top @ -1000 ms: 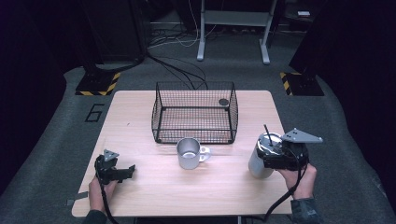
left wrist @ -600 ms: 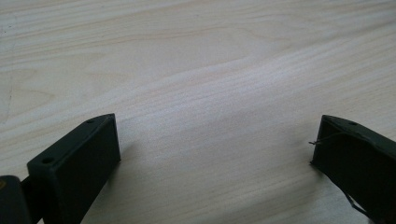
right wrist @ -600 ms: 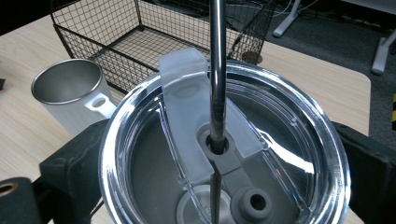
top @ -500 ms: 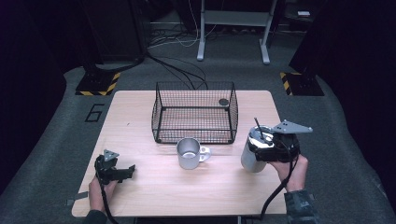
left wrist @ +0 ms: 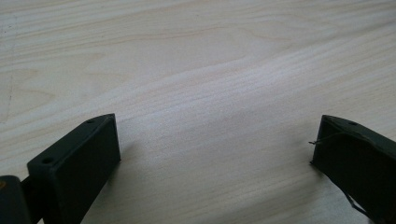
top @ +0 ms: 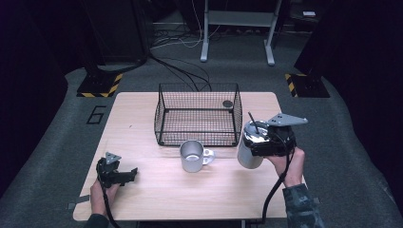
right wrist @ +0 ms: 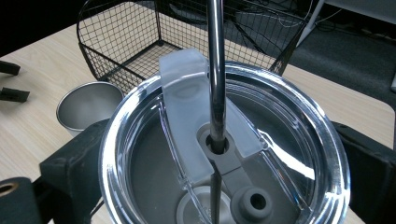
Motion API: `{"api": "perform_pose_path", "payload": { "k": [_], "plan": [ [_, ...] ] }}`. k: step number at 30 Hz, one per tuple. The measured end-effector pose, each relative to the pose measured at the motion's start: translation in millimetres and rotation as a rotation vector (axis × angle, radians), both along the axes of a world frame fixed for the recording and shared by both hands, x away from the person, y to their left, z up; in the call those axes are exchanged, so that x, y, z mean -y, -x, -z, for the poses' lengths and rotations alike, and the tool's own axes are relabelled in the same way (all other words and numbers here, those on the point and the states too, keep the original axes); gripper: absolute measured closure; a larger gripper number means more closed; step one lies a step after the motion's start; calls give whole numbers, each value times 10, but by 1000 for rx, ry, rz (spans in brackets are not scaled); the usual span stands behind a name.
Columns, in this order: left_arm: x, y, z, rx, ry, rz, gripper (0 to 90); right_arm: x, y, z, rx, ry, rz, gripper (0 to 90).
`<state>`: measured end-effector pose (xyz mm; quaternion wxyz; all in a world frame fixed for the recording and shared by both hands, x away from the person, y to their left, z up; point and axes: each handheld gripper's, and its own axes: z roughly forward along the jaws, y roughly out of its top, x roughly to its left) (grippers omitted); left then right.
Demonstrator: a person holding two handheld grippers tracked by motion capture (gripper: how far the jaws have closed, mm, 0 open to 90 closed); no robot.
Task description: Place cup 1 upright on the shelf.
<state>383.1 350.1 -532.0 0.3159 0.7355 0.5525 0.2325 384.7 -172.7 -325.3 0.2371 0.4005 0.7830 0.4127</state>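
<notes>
So right gripper clamped round steel tumbler with clear lid and straw, lifted off table, tilted. Wire basket just ahead-left, nothing dropped in yet, guessing that's next. Steel mug waits left of it. Left gripper idle low over table, jaws wide, empty.

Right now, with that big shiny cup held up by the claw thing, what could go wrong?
The right gripper clamps the steel tumbler near its clear lid, so the smooth wall might slip in the jaws. The straw sticks up loosely and could catch the wire basket on the way in. The mug stands close beside the tumbler, so a low swing might knock it.
</notes>
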Motion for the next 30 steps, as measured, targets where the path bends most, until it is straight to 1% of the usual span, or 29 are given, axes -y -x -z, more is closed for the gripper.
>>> {"api": "perform_pose_path", "payload": {
  "k": [6, 7, 8, 10, 11, 17, 21, 23, 28, 30],
  "plan": [
    [-2, -2, 0, 2, -3, 1, 4, -55, -70, -17, 2, 1, -16, 36],
    [-1, -1, 0, 0, -1, 1, 4, -66, -72, -22, -6, -2, -11, 36],
    [0, 0, 0, -1, 0, 0, 4, -70, -90, -25, 3, 3, -19, 36],
    [-1, -1, 0, 1, -1, 1, 3, -90, -105, -36, 0, 3, -20, 36],
    [0, 0, 0, 0, 1, 0, 4, -100, -116, -44, 5, 5, -24, 36],
    [-1, -1, 0, 1, -1, 0, 4, -150, -169, -109, 4, 1, -37, 36],
    [-1, -1, 0, 1, 0, 1, 4, -181, -200, -158, 9, -4, -40, 36],
    [-2, -2, 0, 2, -3, 1, 3, -195, -223, -176, 17, 2, -50, 36],
    [0, -1, 0, 0, 1, 0, 4, -243, -268, -198, 15, -2, -54, 36],
    [-2, -1, 0, 1, -2, 1, 4, -258, -280, -206, 8, -5, -50, 36]
  ]
}}
